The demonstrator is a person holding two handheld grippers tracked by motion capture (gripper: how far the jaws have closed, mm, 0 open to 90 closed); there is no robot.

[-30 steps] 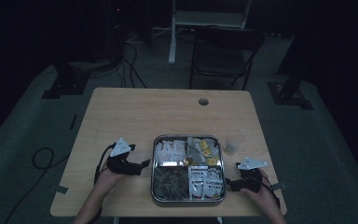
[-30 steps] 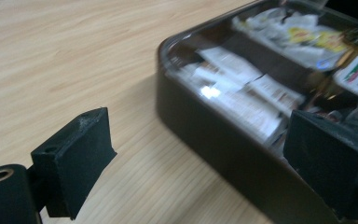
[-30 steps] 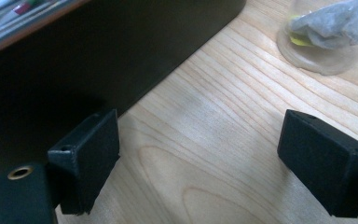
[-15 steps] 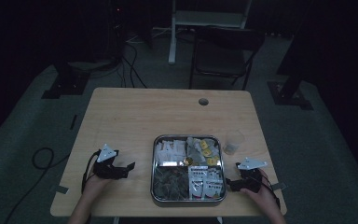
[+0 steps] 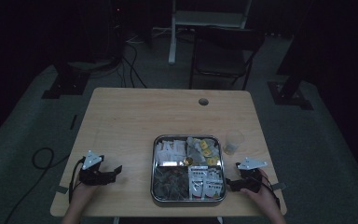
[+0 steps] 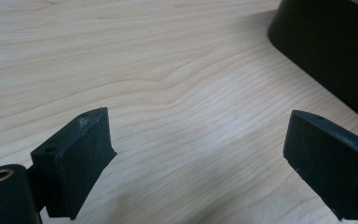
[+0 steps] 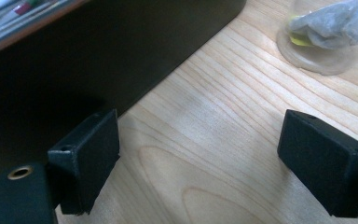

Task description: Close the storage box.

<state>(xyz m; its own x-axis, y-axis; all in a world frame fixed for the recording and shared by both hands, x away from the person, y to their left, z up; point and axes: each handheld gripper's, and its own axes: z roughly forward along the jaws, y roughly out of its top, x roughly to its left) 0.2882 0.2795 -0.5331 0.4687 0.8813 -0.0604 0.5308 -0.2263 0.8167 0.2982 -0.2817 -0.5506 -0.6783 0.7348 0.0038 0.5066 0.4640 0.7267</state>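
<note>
1. The left gripper (image 5: 114, 171) is in the lower left of the high view, on the wooden table (image 5: 130, 121), and a hand (image 5: 81, 193) holds it from the bottom edge.
2. Its jaws are wide apart and nothing is between them; in the left gripper view there is only bare wood between the two black pads (image 6: 77, 158).
3. Compared with the earlier pictures, this gripper is now farther to the left and well apart from the tray (image 5: 188, 138).
4. The tray is a square metal one with four compartments, in the lower middle of the high view. It holds white packets (image 5: 170, 149) at the upper left, yellow-marked packets (image 5: 205, 149) at the upper right, something dark (image 5: 170, 182) at the lower left and printed sachets (image 5: 205, 182) at the lower right.
5. The right gripper (image 5: 230, 184) is in the lower right of the high view, just beside the right wall of the tray; I cannot tell if it touches.
6. Its jaws are also spread, with nothing gripped; the right gripper view shows wood between the pads (image 7: 91, 158) and the dark tray wall (image 7: 98, 56) at the upper left.
7. A clear plastic cup (image 5: 233, 142) stands near the upper right corner of the tray, with crumpled material inside it.
</note>
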